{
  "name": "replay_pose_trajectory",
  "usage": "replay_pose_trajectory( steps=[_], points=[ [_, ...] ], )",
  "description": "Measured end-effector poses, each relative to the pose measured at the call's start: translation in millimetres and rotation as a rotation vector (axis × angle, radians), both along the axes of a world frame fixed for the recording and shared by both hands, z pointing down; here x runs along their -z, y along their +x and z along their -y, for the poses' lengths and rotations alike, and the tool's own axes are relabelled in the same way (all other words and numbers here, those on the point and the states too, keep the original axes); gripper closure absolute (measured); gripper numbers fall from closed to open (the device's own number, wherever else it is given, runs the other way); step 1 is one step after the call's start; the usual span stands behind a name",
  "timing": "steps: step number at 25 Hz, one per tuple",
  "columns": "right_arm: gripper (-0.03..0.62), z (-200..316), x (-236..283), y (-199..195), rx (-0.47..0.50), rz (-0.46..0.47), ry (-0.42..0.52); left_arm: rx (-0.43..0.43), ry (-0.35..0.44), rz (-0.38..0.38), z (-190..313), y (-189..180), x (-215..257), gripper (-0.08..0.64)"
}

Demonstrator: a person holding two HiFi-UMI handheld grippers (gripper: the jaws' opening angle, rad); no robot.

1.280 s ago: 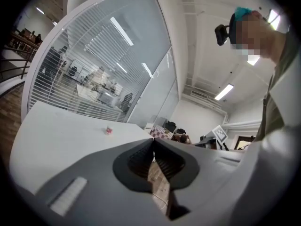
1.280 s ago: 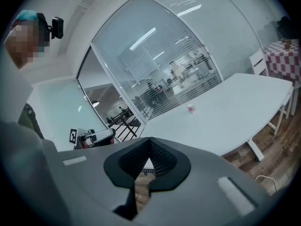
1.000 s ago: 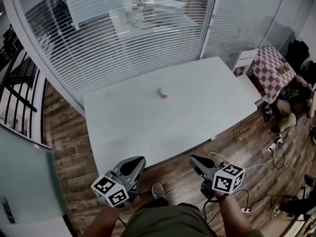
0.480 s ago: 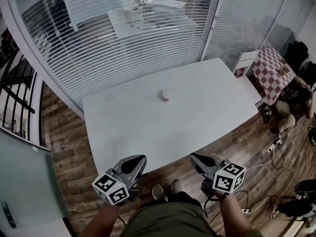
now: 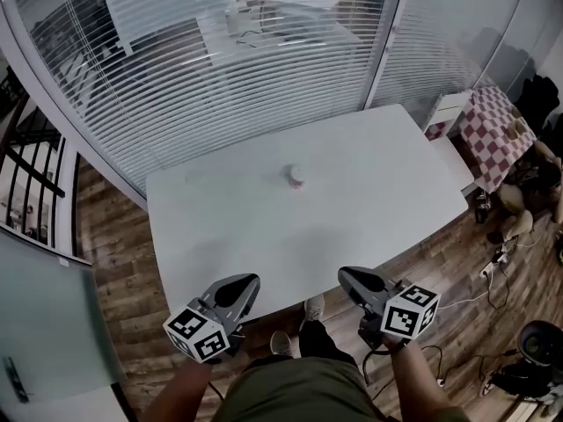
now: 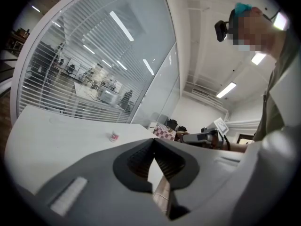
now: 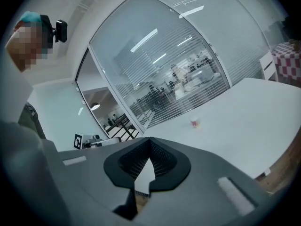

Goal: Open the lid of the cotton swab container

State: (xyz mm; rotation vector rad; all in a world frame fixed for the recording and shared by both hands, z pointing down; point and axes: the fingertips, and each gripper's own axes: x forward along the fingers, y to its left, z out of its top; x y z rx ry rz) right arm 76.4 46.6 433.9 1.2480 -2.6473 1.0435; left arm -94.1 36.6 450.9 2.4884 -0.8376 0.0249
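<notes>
small white pink-labelled cotton swab container (image 5: 296,178), mid white desk (image 5: 202,236) | likely light, stiff, tippy: steady body, lift lid (image 5: 292,171) rim | left gripper (image 5: 249,281), right gripper (image 5: 345,275) clenched empty

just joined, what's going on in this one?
A person stands at the near edge of a white table, holding the left gripper and the right gripper low in front of the body. Both have their jaws together with nothing between them. The small cotton swab container sits alone near the middle of the table, well clear of both grippers. It is too small to tell how its lid stands. Nothing is being touched yet.
</notes>
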Motion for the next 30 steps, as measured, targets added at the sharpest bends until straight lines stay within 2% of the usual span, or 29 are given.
replay_pose_trajectory(
  steps=[17,23,30],
  points=[
    [0.583,108.0,-19.3,48.4,0.117,0.005,-0.026,0.104,-0.053,0.082,93.8,46.4,-38.4,0.554],
    [0.583,138.7,-25.0,59.3,0.158,0.019,-0.028,0.139,-0.057,0.152,128.3,55.2,-60.7,0.554],
    [0.583,161.9,-29.0,66.1,0.198,0.015,-0.038,0.147,-0.022,0.265,170.1,63.0,-86.8,0.552]
  ],
)
